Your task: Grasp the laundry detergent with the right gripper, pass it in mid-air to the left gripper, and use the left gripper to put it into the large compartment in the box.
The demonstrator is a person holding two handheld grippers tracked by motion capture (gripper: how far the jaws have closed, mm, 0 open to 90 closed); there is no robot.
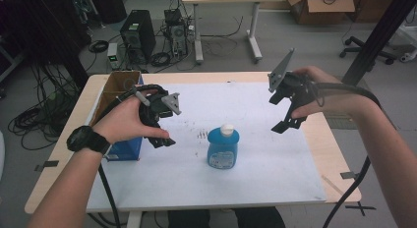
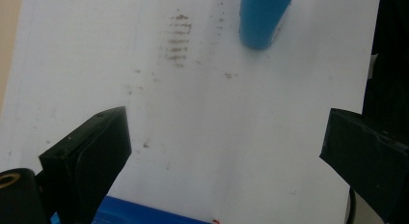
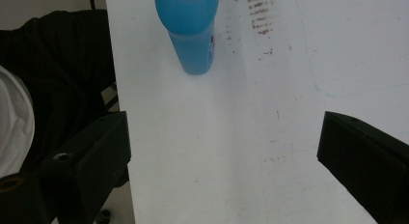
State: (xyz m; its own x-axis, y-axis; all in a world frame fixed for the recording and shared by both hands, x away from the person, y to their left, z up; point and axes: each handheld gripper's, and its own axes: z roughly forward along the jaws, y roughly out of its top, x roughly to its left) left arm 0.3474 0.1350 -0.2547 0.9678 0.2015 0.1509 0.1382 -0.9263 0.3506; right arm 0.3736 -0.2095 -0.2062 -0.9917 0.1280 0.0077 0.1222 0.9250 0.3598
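A blue bottle (image 1: 223, 148) with a white cap stands upright near the middle of the white sheet (image 1: 275, 169). My left gripper (image 1: 162, 128) hovers to the bottle's left, held in a hand with a black watch. Its jaws are wide apart and empty. In the left gripper view (image 2: 224, 127) the bottle (image 2: 263, 19) stands ahead, beyond the jaws. My right gripper (image 1: 281, 113) is raised to the bottle's right, also open and empty. The right gripper view (image 3: 224, 130) looks down at the bottle (image 3: 190, 31), which stands close to the sheet's near edge.
An open cardboard box with blue sides (image 1: 119, 90) sits at the table's left edge, just beside my left hand. Brown smudges (image 1: 202, 134) mark the sheet left of the bottle. Computers, cables and another table stand on the floor beyond.
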